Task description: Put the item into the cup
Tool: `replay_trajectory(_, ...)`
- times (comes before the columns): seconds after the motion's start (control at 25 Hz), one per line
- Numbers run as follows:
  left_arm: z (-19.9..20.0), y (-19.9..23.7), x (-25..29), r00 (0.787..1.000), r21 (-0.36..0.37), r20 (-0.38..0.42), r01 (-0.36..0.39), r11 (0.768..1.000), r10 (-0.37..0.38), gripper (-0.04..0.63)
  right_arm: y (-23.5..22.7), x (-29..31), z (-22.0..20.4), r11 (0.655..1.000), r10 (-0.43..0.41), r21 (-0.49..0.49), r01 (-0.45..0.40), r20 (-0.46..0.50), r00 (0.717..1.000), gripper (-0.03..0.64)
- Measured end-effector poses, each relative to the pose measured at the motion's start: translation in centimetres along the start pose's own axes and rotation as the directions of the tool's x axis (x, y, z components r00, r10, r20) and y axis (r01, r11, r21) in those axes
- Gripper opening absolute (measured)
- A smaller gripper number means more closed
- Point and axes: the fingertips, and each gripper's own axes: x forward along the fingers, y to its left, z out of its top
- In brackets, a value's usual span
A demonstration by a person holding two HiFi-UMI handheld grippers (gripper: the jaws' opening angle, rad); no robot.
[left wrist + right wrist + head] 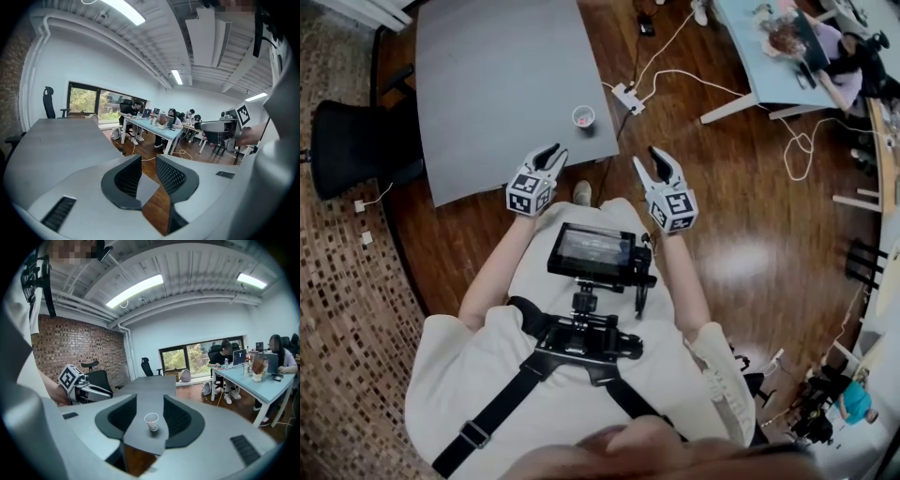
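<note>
Grey desk bears the paper cup, upper centre of the head view. Below it, the left hand-held gripper and right hand-held gripper hang empty, jaws apart. No loose item shows, so finding one likely comes next.

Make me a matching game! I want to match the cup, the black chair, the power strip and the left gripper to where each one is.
Things:
1. cup
2. black chair
3. power strip
4. left gripper

Places:
A. lying on the wooden floor, with white cables plugged in
B. standing on the gray table, near its corner
C. held up in the air, jaws apart, nothing between them
D. beside the table, at the left in the head view

Right pairs: 1-B, 2-D, 3-A, 4-C.
</note>
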Motion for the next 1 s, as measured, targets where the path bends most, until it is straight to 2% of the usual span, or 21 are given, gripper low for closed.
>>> replay_trajectory(0.32,0.2,-6.8,-4.0,0.998,0.029,0.036,-0.062,0.998,0.061,0.098,1.4,-7.9,-0.2,0.999,0.032,0.004,-0.032,0.055,0.998,0.19)
replay_trajectory(0.52,-1.4,-13.4,-6.7,0.996,0.051,0.046,-0.075,0.996,0.073,0.098,2.5,-14.1,-1.6,0.999,0.049,-0.011,-0.049,0.074,0.996,0.19)
replay_trajectory(0.76,-4.8,-19.8,-11.0,0.989,0.002,0.069,-0.134,0.991,0.133,0.098,4.4,-19.3,-4.2,0.993,0.115,-0.024,-0.114,0.077,0.99,0.19)
replay_trajectory(1.0,-7.5,-22.4,-15.2,0.978,-0.042,0.073,-0.194,0.98,0.197,0.098,6.4,-21.2,-6.1,0.985,0.17,-0.033,-0.169,0.056,0.984,0.19)
